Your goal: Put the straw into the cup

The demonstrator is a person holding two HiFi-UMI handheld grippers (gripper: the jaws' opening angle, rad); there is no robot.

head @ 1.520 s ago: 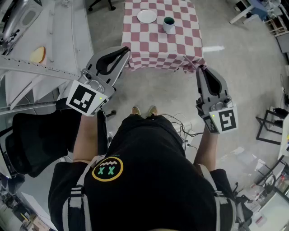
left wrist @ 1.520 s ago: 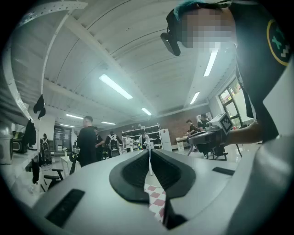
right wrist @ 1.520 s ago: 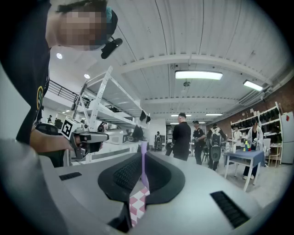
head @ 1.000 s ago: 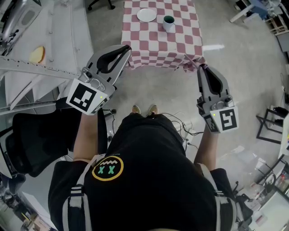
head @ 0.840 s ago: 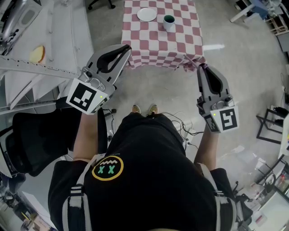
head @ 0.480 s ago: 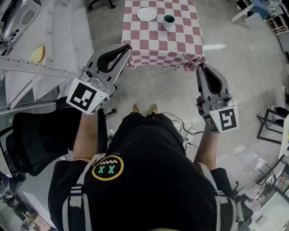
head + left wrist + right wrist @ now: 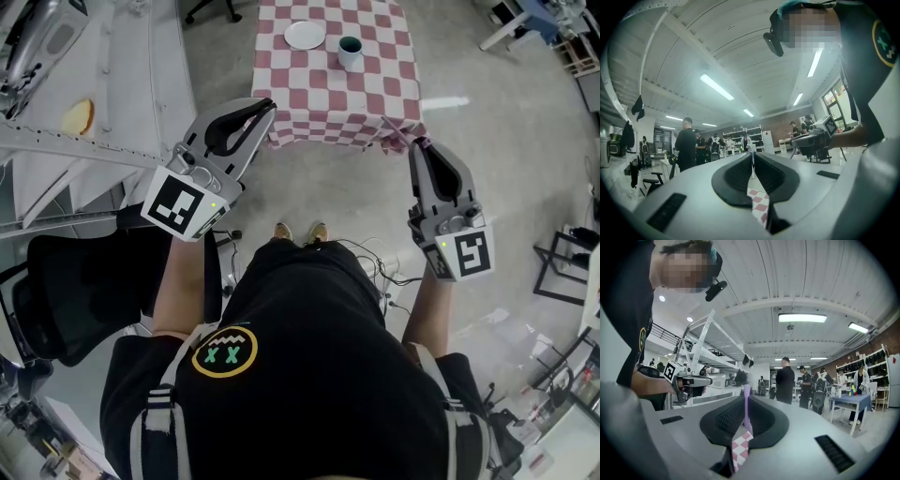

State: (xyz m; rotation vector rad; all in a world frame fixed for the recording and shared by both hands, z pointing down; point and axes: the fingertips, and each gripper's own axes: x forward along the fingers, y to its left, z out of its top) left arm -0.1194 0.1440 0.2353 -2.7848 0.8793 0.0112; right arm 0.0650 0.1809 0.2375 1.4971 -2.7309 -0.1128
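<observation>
Fig. We look down on a grey concrete floor. A surface under a red-and-white checked cloth stands at the far side, a white metal frame at left, a black chair near left. The level views show a white ceiling with strip lights, a far brick wall, shelving, windows at right, and standing people.
</observation>
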